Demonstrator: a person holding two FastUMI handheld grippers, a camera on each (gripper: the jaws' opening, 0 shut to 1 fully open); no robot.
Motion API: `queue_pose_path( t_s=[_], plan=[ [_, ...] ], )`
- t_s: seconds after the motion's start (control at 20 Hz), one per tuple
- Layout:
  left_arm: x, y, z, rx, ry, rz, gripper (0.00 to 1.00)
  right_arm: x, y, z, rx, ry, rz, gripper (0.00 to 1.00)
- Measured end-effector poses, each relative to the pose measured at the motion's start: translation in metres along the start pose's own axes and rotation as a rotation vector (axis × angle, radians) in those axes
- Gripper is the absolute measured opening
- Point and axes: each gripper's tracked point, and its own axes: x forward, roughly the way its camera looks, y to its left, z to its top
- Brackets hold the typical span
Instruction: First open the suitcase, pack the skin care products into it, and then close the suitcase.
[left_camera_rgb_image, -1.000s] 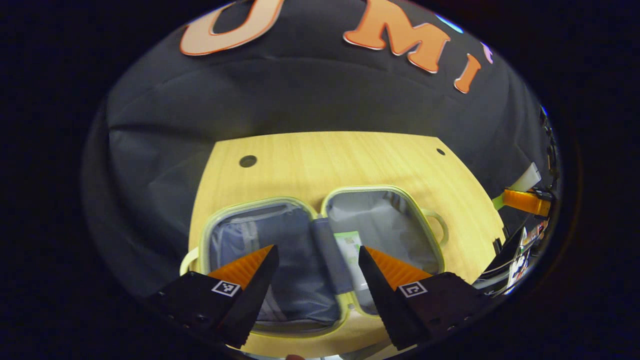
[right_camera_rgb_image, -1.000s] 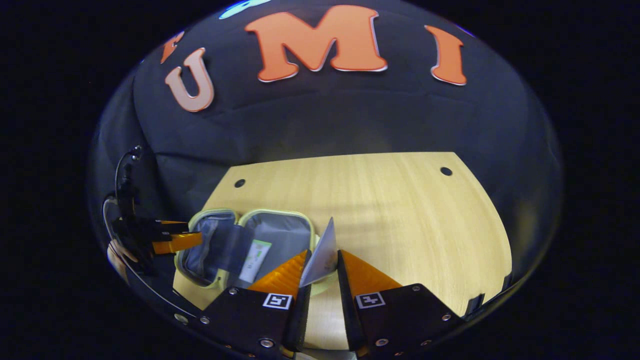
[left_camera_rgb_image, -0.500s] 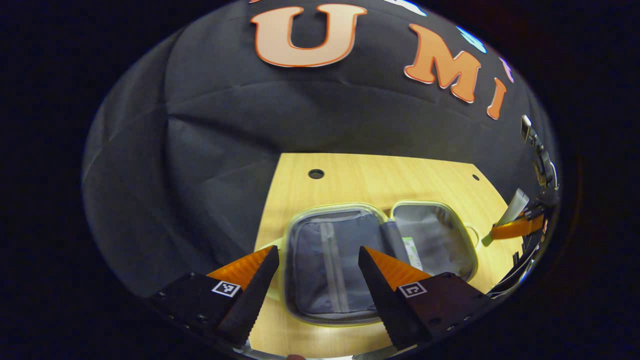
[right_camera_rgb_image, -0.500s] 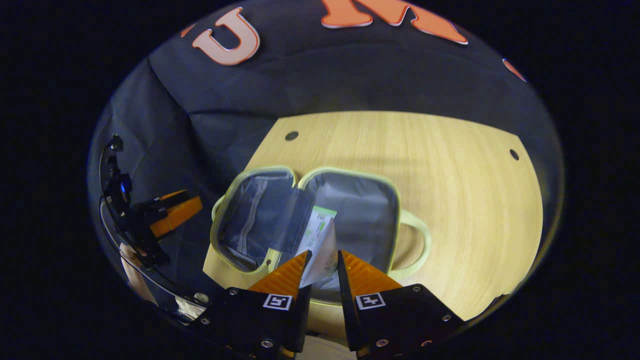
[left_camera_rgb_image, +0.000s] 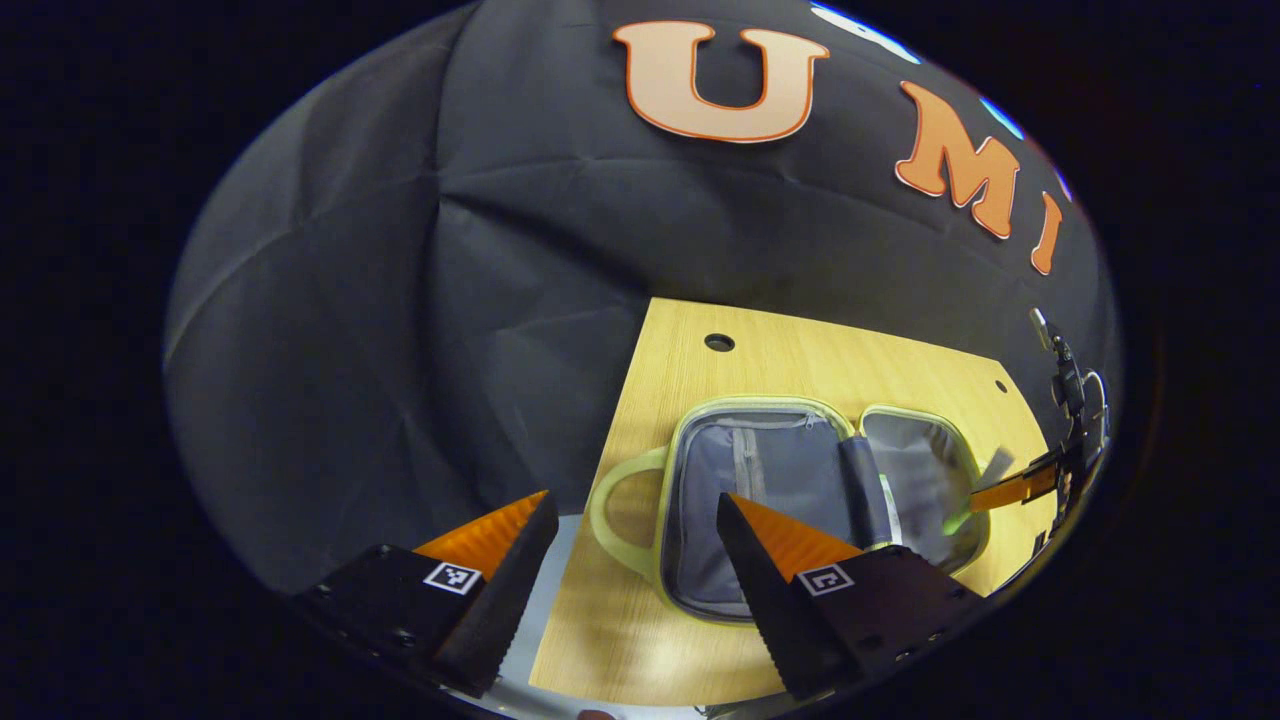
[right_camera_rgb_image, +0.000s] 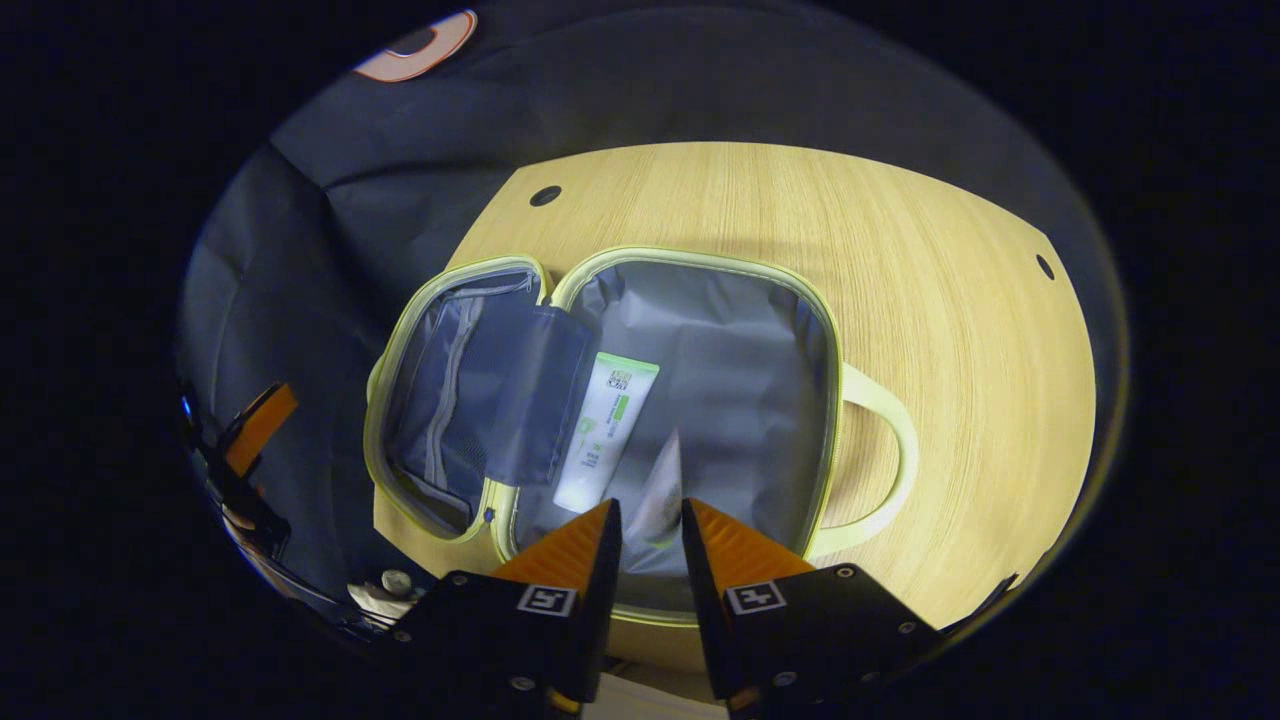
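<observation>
**Second tube held over the open suitcase, ready to drop in**

The suitcase (right_camera_rgb_image: 640, 400) lies open flat on the table (right_camera_rgb_image: 950, 300), both halves up, so products can go straight in from above. A white-and-green tube (right_camera_rgb_image: 605, 430) lies already in the right half, next to the dark divider flap (right_camera_rgb_image: 530, 395).

The right gripper (right_camera_rgb_image: 650, 520) hangs over this same half, its fingers pinching a pale silver-grey tube (right_camera_rgb_image: 660, 490) by its lower part, flat crimped end pointing forward. My guess: it is held here to be set beside the 1st tube w/o hitting the rim. In the left gripper view this tube (left_camera_rgb_image: 985, 475) is just a blurred streak at the picture's edge.

The left gripper (left_camera_rgb_image: 635, 525) is off to the side, over the table's left edge near the suitcase handle (left_camera_rgb_image: 620, 510), fingers spread, holding nothing; probably kept clear, maybe waiting to close the lid.

Hard to tell: the cap end of the held tube is hidden btw. the fingers; whether the tube touches the lining yet, I cannot say. What sits under the flap is covered. Print on the 1st tube is too small.
</observation>
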Motion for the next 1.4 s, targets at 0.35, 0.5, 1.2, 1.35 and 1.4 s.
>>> queue_pose_path(
  t_s=[0.35,0.5,1.2,1.35,1.4],
  plan=[
    [0.002,0.02,-0.015,-0.042,0.029,0.015,0.98,-0.016,-0.004,0.01,-0.02,-0.08,-0.01,0.95],
    [0.012,0.026,-0.021,-0.087,0.043,-0.008,0.99,-0.022,-0.002,0.011,-0.021,-0.098,-0.003,0.96],
    [0.093,0.052,-0.037,-0.631,0.055,-0.381,0.98,-0.033,0.003,0.008,0.043,-0.077,0.019,0.96],
    [0.115,0.038,-0.043,-0.735,0.076,-0.456,0.98,-0.033,-0.002,0.007,0.052,-0.069,0.003,0.96],
    [0.121,0.037,-0.047,-0.755,0.083,-0.467,0.97,-0.033,-0.003,0.007,0.056,-0.068,-0.001,0.96]
  ],
)
